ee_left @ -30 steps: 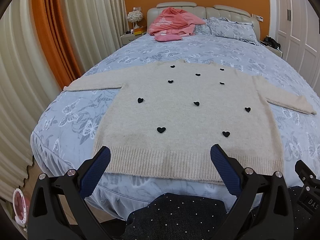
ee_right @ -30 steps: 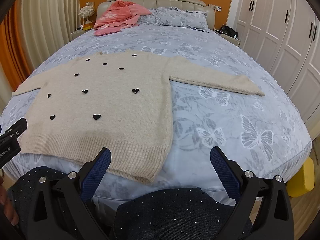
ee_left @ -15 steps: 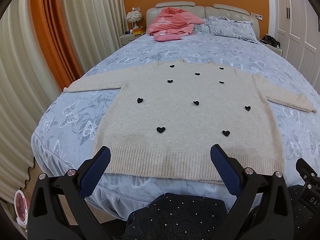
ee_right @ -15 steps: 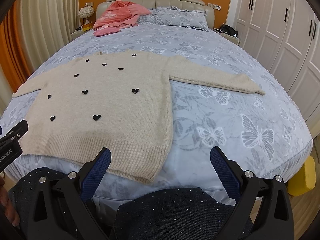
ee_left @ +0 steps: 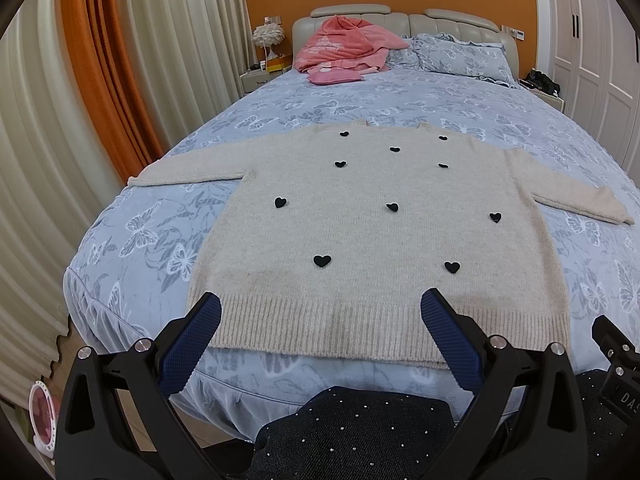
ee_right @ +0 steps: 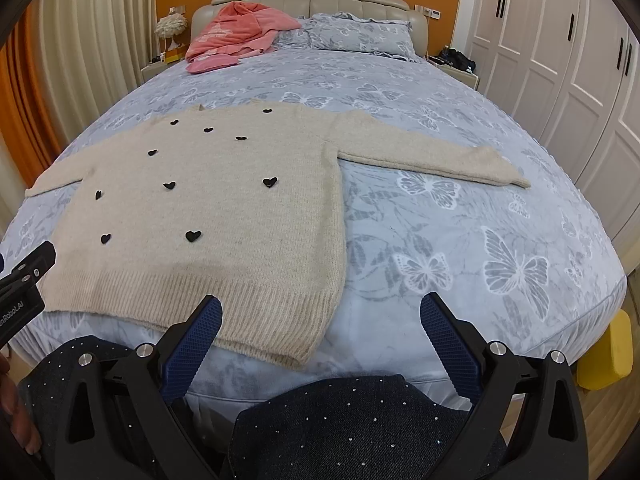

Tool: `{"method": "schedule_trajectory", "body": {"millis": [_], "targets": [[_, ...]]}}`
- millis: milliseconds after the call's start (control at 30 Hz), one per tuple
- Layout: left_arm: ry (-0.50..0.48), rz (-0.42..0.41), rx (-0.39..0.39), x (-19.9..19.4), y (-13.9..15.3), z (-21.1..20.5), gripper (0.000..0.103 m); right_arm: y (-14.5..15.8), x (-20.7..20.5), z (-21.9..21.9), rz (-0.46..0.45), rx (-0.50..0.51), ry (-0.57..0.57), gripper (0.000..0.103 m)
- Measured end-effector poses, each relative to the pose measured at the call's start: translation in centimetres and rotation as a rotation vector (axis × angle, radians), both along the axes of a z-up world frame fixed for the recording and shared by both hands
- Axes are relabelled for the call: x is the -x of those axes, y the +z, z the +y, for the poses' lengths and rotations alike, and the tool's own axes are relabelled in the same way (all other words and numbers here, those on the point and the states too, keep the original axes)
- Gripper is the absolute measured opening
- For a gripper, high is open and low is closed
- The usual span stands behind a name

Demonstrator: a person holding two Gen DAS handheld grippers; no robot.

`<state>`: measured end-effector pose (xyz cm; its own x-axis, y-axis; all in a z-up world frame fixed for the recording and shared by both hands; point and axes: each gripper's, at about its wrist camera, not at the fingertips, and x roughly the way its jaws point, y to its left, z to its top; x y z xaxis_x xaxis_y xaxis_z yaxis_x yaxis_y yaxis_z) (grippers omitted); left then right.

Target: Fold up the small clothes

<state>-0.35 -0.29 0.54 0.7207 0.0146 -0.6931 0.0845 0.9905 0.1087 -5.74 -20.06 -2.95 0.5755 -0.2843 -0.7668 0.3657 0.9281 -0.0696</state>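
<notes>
Left wrist view. A cream sweater (ee_left: 376,232) with black hearts lies flat and face up across the centre of the frame on the butterfly-print bed (ee_left: 132,240), both sleeves spread out to the sides and the ribbed hem (ee_left: 328,328) nearest the camera. The left gripper (ee_left: 320,320) sits at lower centre, jaws wide apart and holding nothing, just short of the hem. No fold is visible, so folding has apparently not begun.

Right wrist view. The same sweater fills the left half of the frame, its right sleeve (ee_right: 432,156) reaching toward the centre right. The right gripper (ee_right: 320,320) at lower centre is likewise spread and empty, near the hem's right corner (ee_right: 308,344). A pink garment (ee_right: 240,28) lies at upper left by the pillows. Sleeve and body folds all remain.
</notes>
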Motion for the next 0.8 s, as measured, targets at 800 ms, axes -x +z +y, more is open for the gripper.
{"method": "schedule_trajectory", "body": {"millis": [800], "targets": [[0.0,-0.002,-0.003,0.08,-0.08,-0.19,0.098,0.06,-0.03,-0.09,-0.001,-0.005,-0.001,0.098]]}}
